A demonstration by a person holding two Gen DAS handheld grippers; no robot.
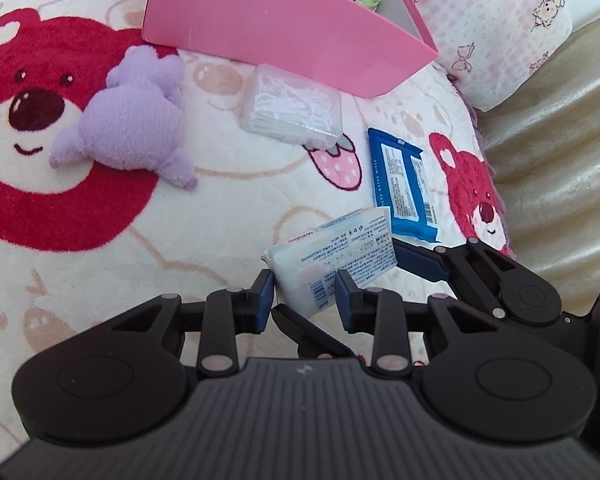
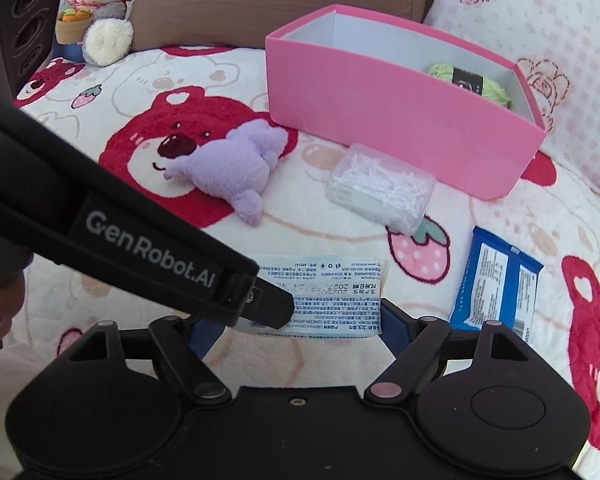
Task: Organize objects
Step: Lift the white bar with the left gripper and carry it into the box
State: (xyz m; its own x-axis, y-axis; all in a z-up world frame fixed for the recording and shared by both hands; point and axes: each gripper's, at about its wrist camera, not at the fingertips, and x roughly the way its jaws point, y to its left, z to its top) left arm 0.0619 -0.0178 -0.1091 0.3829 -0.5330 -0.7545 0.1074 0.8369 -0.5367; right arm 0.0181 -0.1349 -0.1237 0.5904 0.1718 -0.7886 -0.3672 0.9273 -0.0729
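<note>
Left tool (image 1: pixel 304 292) clamped narrowly on white tissue pack (image 1: pixel 340 256), right tool (image 2: pixel 300 320) gripping its width

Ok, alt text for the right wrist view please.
Both grippers hold a white tissue pack above a bear-print blanket: the right gripper spans it, the left gripper reaches in from the left. Beyond lie a purple plush, a clear box, a blue wipes pack and a pink box holding green yarn.
</note>
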